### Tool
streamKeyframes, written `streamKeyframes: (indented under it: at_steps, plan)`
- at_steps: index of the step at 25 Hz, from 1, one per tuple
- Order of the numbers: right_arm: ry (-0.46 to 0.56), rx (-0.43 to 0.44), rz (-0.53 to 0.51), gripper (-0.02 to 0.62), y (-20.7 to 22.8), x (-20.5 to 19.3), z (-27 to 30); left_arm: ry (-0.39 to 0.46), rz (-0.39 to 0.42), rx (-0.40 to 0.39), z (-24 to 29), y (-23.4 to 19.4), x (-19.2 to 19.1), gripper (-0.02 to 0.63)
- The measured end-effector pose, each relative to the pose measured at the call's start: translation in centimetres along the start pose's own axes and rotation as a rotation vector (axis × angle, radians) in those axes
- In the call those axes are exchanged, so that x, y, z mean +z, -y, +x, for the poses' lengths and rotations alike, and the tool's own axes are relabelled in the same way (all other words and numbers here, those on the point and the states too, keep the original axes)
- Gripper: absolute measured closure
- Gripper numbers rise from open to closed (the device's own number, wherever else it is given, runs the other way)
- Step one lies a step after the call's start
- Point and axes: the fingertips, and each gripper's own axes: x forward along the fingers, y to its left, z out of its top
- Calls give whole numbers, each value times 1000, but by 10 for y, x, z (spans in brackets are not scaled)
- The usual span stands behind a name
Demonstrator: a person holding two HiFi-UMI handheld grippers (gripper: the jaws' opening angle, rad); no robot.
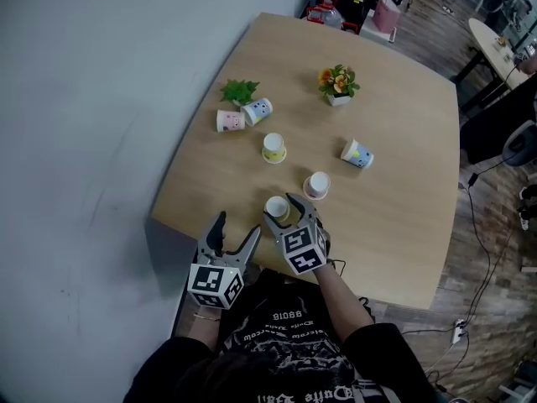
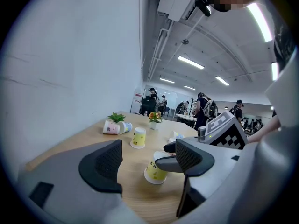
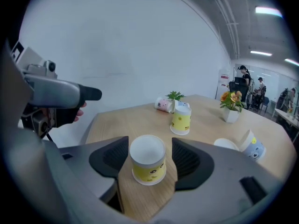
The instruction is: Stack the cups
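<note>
right gripper (image 3: 148, 157) straddles the inverted cup (image 3: 147, 164) at its 12 o'clock, jaws apart, not touching; left gripper (image 1: 237, 225), also agape, sits farther.

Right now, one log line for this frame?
right gripper: open around upside-down yellow cup, not touching | left gripper: open, empty | phase: pre-grasp
</note>
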Motion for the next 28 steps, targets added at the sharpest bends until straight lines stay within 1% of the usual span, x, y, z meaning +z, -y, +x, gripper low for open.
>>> streamKeyframes:
  at_steps: [3, 6, 7, 8, 10, 12, 14, 16, 20, 25, 26, 28]
  plan:
    - [57, -38, 44, 290, 16, 9, -11, 2, -6, -9, 6, -1, 0, 241]
    - [92, -73, 90, 290, 37, 14, -25, -5, -5, -21, 12, 0, -1, 241]
    - [97, -70, 93, 234, 42, 16, -28, -10, -5, -25, 14, 1, -2, 241]
    - [100, -64, 91, 222, 45, 18, -31, -14, -5, -28, 16, 1, -3, 241]
    - [103, -76, 85, 222, 55, 20, -38, -21, -4, -34, 20, 3, -4, 241]
    - [103, -121, 95, 222, 72, 18, -43, -23, -2, -42, 23, 5, -4, 241]
    - [83, -165, 118, 222, 92, 11, -44, -25, 0, -45, 25, 5, -3, 241]
    - [43, -184, 131, 222, 107, 0, -39, -27, 1, -46, 27, 5, -3, 241]
    - [-26, -190, 140, 222, 122, -18, -25, -38, 8, -46, 28, 6, -7, 241]
    - [-68, -175, 141, 224, 126, -29, -14, -47, 8, -35, 27, 2, -7, 241]
    - [-73, -171, 143, 231, 126, -30, -14, -47, 7, -33, 26, 1, -7, 241]
    - [-78, -170, 138, 330, 128, -31, -14, -49, 7, -31, 26, 0, -7, 241]
